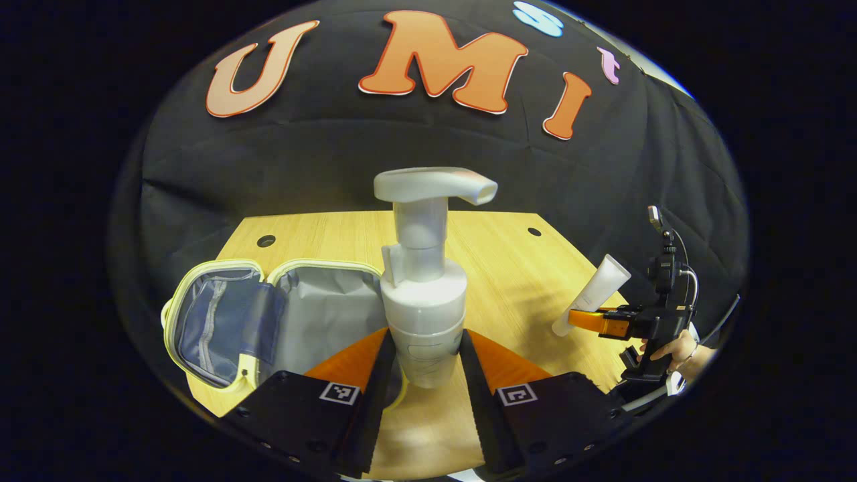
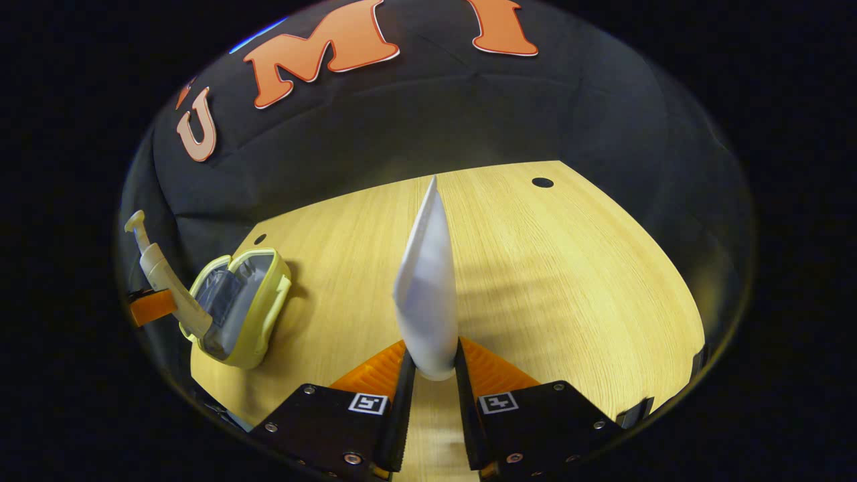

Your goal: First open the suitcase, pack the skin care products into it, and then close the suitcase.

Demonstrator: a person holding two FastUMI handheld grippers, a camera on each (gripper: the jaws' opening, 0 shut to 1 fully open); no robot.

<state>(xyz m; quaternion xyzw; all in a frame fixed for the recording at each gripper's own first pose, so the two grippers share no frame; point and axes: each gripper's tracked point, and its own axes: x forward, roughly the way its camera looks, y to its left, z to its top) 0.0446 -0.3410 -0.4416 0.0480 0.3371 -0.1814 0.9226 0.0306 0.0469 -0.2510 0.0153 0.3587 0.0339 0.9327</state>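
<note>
In the left gripper view my left gripper (image 1: pixel 426 365) is shut on a white pump bottle (image 1: pixel 424 294), held upright above the wooden table (image 1: pixel 509 268). A small yellow-trimmed suitcase (image 1: pixel 268 321) lies open at the left, grey lining showing. At the right of that view my right gripper (image 1: pixel 582 321) holds a white tube (image 1: pixel 592 293), tilted. In the right gripper view my right gripper (image 2: pixel 434 371) is shut on the white tube (image 2: pixel 428 288), its crimped end pointing away. The open suitcase (image 2: pixel 244 304) sits at the left, with the pump bottle (image 2: pixel 164 278) over it.
The wooden table (image 2: pixel 569 281) has two round cable holes (image 2: pixel 542 182) near its far edge. A hand (image 1: pixel 676 351) holds the right gripper's handle at the table's right edge. Black cloth wall stands behind the table.
</note>
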